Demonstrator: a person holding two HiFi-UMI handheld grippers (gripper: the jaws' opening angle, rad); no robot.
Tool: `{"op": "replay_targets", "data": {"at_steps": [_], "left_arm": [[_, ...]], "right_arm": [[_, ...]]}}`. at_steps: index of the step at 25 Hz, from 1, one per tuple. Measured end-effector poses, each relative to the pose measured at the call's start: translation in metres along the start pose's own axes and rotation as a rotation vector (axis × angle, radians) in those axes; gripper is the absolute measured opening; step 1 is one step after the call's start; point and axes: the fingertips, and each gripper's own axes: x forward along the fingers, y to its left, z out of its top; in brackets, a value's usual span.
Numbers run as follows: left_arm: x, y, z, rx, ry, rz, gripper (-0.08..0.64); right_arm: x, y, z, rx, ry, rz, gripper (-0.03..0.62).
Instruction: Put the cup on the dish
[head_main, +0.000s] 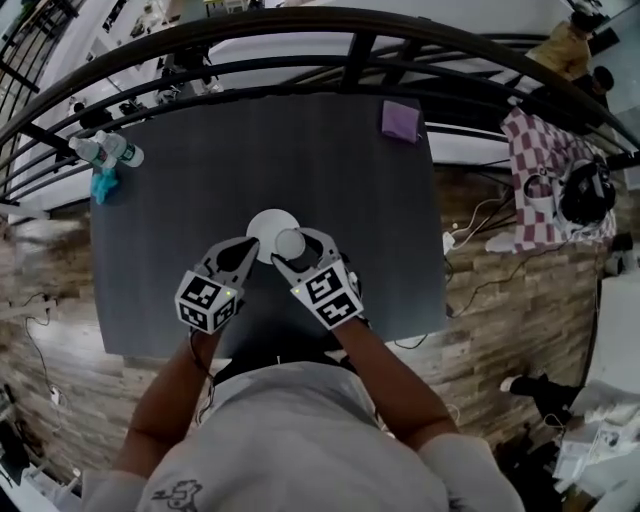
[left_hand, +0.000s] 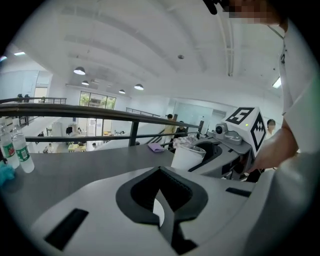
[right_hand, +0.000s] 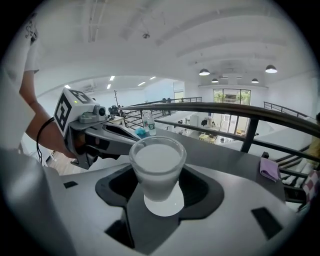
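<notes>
A frosted white cup (head_main: 290, 243) stands upright between the jaws of my right gripper (head_main: 296, 250), which is shut on it. The round white dish (head_main: 262, 224) lies right under the cup on the dark table (head_main: 200, 180). In the right gripper view the cup (right_hand: 157, 167) is over the dish (right_hand: 170, 206); whether it touches I cannot tell. My left gripper (head_main: 246, 250) is shut, its tip at the dish's left edge. In the left gripper view a sliver of dish (left_hand: 159, 213) shows below the closed jaws, and the cup (left_hand: 187, 156) is just to the right.
A purple cloth (head_main: 400, 120) lies at the table's far right corner. Two water bottles (head_main: 108, 150) and a teal object (head_main: 103, 185) sit at the far left. A dark railing (head_main: 350, 60) runs behind the table. A person in a checked shirt (head_main: 540, 160) is at the right.
</notes>
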Motion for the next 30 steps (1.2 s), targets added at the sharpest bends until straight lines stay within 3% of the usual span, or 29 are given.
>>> {"op": "replay_targets", "data": {"at_steps": [7,21,30], "left_arm": [[0.029,0.025,-0.023,0.013,0.046,0.002,-0.002],[0.077,0.085,-0.104,-0.126,0.115,0.022,-0.002],[0.092,0.107,-0.130,-0.152,0.142,0.031,-0.002]], "right_arm": [[0.035,-0.016,-0.023,-0.012,0.012,-0.007,0.264],[0.126,-0.037,-0.084,-0.046,0.079,-0.004,0.264],[0.157,-0.037,-0.106,-0.091,0.122,0.000,0.264]]}}
